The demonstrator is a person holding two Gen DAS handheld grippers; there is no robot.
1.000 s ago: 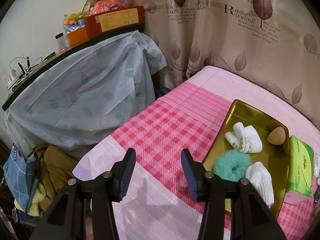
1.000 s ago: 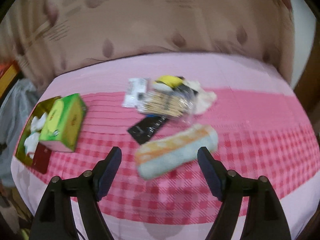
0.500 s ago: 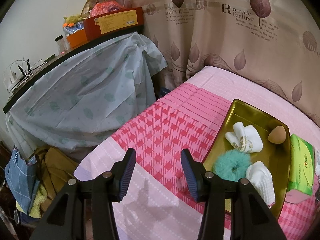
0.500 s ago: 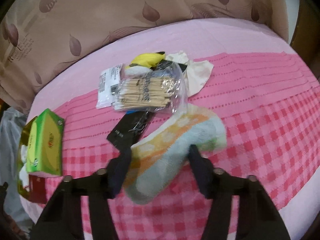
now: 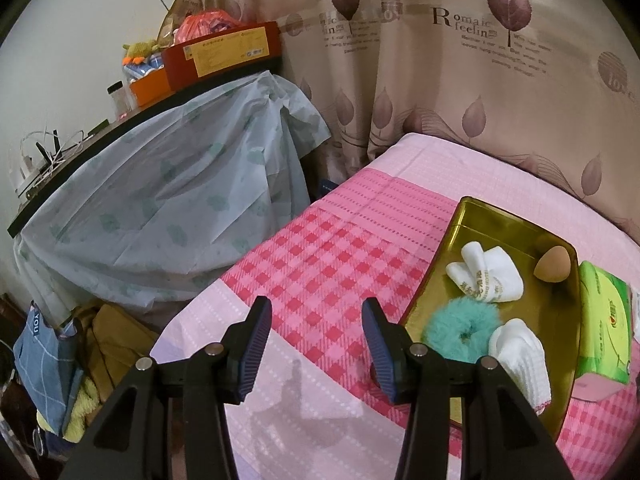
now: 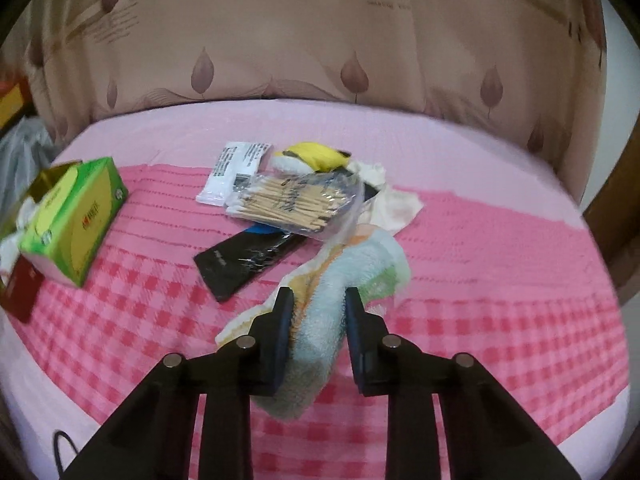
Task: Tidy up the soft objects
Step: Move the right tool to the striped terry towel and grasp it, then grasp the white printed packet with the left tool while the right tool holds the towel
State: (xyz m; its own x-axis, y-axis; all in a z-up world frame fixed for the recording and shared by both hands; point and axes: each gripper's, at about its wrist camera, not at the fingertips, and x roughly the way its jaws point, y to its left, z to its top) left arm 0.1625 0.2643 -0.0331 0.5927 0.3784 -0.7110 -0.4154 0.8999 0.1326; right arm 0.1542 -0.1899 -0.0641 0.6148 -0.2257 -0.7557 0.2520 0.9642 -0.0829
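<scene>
Sorted so far: the gold tray (image 5: 504, 216) on the bed (image 5: 328, 264) holds a folded white cloth (image 5: 486, 274), a teal scrunchie (image 5: 460, 330), a second white cloth (image 5: 520, 354) and a beige sponge (image 5: 552, 266).
In hand: the right gripper (image 6: 318, 318) has its jaws clamped on a rolled towel (image 6: 332, 308), pale blue with orange and green stripes; it looks lifted partly off the bed, the far end near the clutter.
Towel position: well apart from the tray, which sits at the left edge of the right wrist view behind the tissue pack.
Left gripper (image 5: 316, 344): jaws apart, holding nothing, hovering over the bed just left of the tray.
Still to sort, by my reading: the towel, a yellow soft item (image 6: 312, 154) and a cream cloth (image 6: 394, 200) in the pile.
Other clutter: a bag of cotton swabs (image 6: 292, 200), a white sachet (image 6: 236, 170), a black packet (image 6: 246, 262); these look like non-soft items to leave.
In the way: the green tissue pack (image 6: 76, 216) lies just beside the tray on the towel's path, with a dark red card (image 6: 20, 292) near it.
Tray room: mostly taken; the bulky towel may crowd it.
</scene>
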